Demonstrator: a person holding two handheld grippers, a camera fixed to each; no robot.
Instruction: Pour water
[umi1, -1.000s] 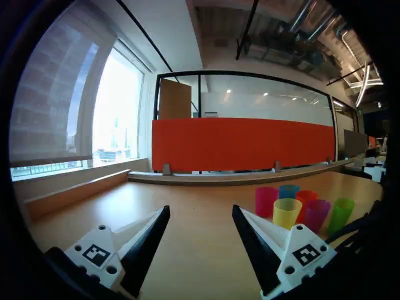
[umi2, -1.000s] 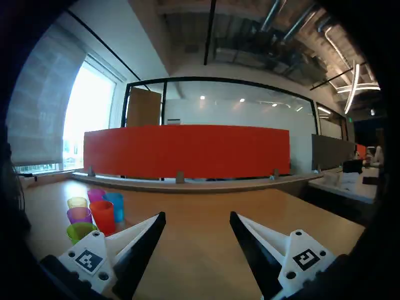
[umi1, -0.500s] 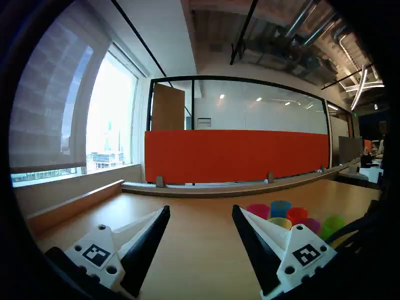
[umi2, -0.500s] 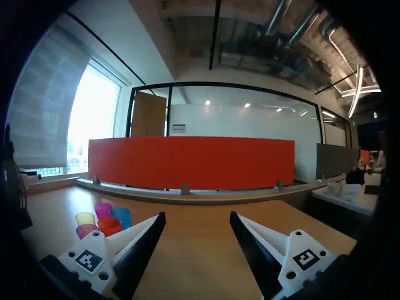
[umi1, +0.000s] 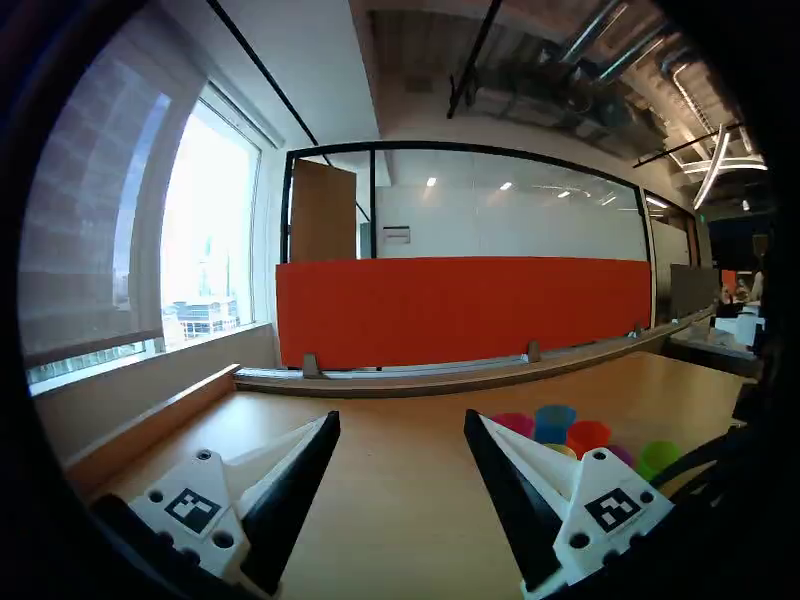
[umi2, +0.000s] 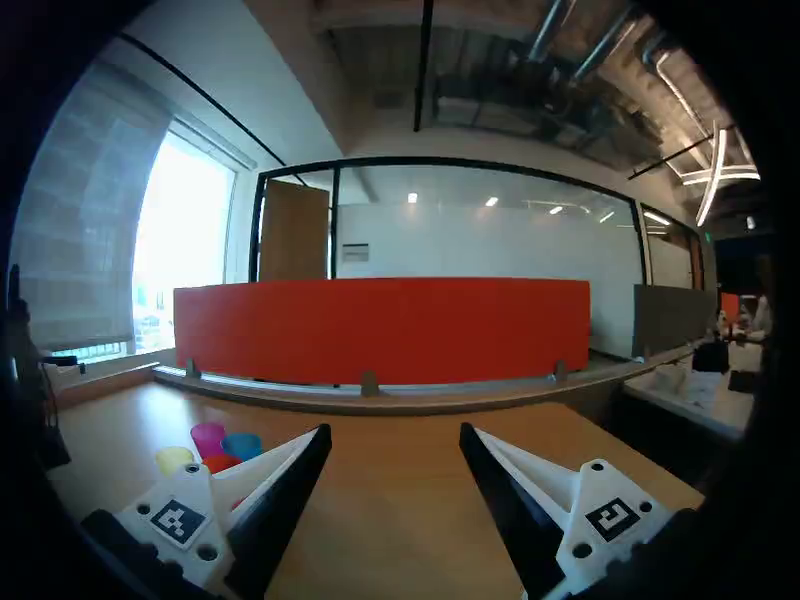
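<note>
Left gripper view: left gripper (umi1: 401, 414) fingers (umi1: 290, 485) spread wide, empty, over the wooden worktop (umi1: 400, 530). Tight cluster of coloured plastic cups (umi1: 555, 422) sits at 4 o'clock, partly behind one finger. Right gripper view: right gripper (umi2: 395, 428) likewise open, empty, cups (umi2: 208, 438) at 8 o'clock. Risk: cups stand crowded and look light, so reaching for one could topple neighbours or spill.

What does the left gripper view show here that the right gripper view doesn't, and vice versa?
Left gripper view: a green cup at the far side of the cluster. Right gripper view: a dark shape at its left edge, unidentifiable. Shared: pink cup, blue cup, orange partition, wooden table; left gripper and right gripper each open, empty.
</note>
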